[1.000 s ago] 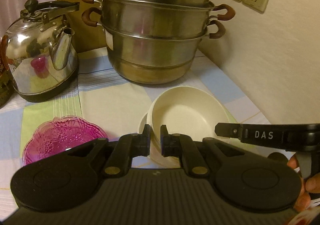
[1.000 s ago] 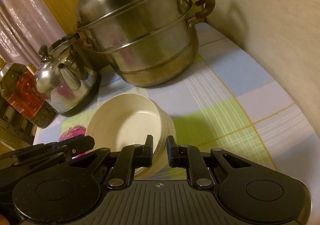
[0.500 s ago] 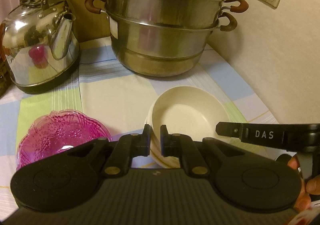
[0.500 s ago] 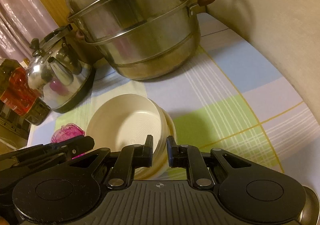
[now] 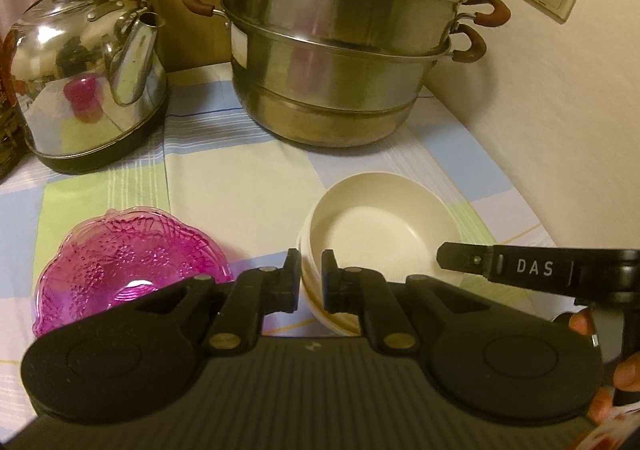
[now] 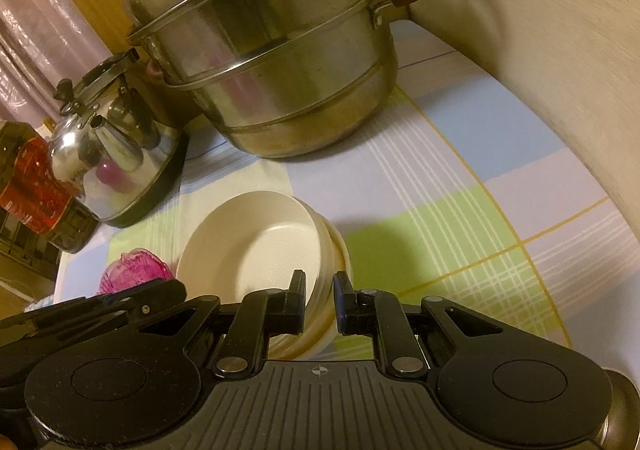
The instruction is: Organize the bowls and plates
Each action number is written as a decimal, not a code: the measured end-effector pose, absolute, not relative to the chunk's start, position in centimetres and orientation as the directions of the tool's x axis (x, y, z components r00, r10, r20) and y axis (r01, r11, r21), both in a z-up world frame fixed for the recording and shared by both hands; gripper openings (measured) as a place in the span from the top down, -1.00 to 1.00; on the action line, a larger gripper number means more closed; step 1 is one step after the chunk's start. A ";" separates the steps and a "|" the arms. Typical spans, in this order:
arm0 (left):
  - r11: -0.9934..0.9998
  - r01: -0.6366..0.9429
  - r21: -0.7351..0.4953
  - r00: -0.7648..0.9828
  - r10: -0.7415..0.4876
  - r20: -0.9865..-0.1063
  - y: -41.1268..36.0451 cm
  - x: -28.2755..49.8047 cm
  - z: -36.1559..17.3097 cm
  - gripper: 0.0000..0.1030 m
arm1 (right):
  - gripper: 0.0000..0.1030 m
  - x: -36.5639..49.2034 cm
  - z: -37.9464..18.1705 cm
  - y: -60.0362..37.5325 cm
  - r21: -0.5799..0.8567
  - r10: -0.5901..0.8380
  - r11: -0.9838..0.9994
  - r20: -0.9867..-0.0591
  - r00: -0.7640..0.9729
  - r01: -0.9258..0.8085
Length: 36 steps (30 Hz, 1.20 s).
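The cream bowls (image 5: 376,221) are a small stack, one bowl sitting inside another. They are plain, round & smooth, w/ a pale inside that has faint rings in the right wrist view. The outer one shows as a second rim low on the side. The stack sits on the checked tablecloth (image 5: 240,185), tipped a bit toward the left side.

The left gripper (image 5: 311,276) has its 2 black fingers pinched on the near left edge of the stack: one finger inside the rim, one outside. The wall of the stack fills the thin gap btw them.

The right gripper (image 6: 320,300) does the same on the near right edge of the cream bowls (image 6: 256,246). One finger is inside, one outside, squeezed onto the wall. In the left wrist view its black body, marked DAS, sticks in from the right, just past the left gripper's right finger.

Left of the left fingers, v. close, lies a pink glass dish (image 5: 128,266) w/ a wavy edge & a bumpy flower pattern. It's apart from the stack.

Far ahead of the fingers stands a big steel steamer pot (image 5: 340,49). Ahead & to the left is a shiny kettle (image 5: 92,77).
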State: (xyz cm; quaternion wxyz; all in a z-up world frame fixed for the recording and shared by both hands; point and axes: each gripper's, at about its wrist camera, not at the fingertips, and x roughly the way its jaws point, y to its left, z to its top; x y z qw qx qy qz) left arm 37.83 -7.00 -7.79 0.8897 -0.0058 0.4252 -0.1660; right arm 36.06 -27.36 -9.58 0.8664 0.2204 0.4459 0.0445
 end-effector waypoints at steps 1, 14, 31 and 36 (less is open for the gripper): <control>0.945 0.288 -0.154 0.585 -0.300 -0.753 -6.9 37.8 -7.7 0.82 | 0.69 36.0 -9.5 -27.4 0.419 0.270 0.900 -0.753 0.600 0.120; 0.938 0.306 -0.160 0.609 -0.322 -0.725 -6.3 34.7 -4.9 0.66 | 0.34 33.5 -7.5 -27.8 0.433 0.266 0.894 -0.722 0.639 0.118; 0.936 0.328 -0.124 0.612 -0.311 -0.728 -5.3 27.3 -3.1 0.55 | 0.07 25.3 -3.7 -28.0 0.407 0.245 0.911 -0.674 0.697 0.073; 0.943 0.313 -0.112 0.619 -0.292 -0.729 -5.0 25.0 -2.7 0.55 | 0.06 21.9 -2.5 -27.7 0.367 0.229 0.929 -0.660 0.715 0.042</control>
